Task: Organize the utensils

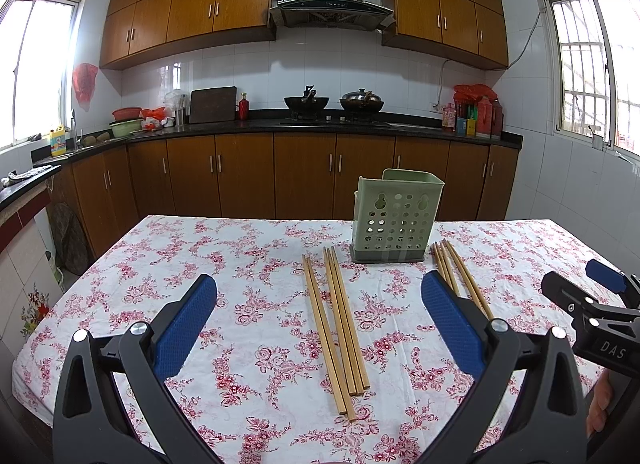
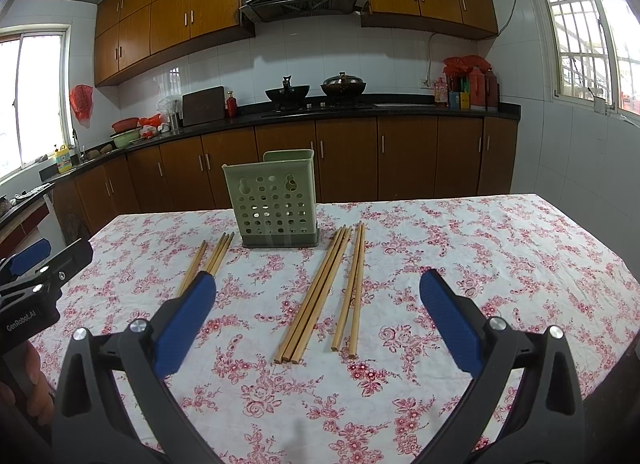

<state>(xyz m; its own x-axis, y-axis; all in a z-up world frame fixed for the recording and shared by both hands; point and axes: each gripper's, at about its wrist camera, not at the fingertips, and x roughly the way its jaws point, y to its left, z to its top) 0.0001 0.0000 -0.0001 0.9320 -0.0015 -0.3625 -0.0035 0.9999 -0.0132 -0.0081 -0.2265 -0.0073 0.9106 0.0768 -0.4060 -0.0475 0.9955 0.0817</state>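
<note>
Both claws hang spread wide above the desk, gripping nothing. From the left wrist view, the left claw [image 1: 318, 328] shows its blue-padded fingers [image 1: 186, 328] far apart, framing a loose bundle of four wooden chopsticks [image 1: 338, 328] that lies flat on the floral pink-and-white tablecloth [image 1: 200, 256], running from 12 o'clock toward 6 o'clock between the pads without touching them. At 1 o'clock of that bundle stands the pale green perforated plastic utensil holder [image 1: 394, 216], upright on its dark grey base, with no utensils visible inside it. A second group of wooden chopsticks [image 1: 460, 272] lies at 3 o'clock of the holder's base, partly hidden behind the claw's right pad. The right claw [image 1: 588, 292] enters this view at 3 o'clock, well apart from the chopsticks.

From the right wrist view, the right claw [image 2: 318, 324] is likewise parted, its pads clear of the five-stick group of chopsticks [image 2: 328, 288] lying between them, three sticks close together and two just beside them. The green holder [image 2: 274, 200] sits at 11 o'clock of these. The other chopstick bundle [image 2: 212, 256] lies at 9 o'clock of the holder, and the left claw [image 2: 40, 268] shows at the 9 o'clock edge.
</note>
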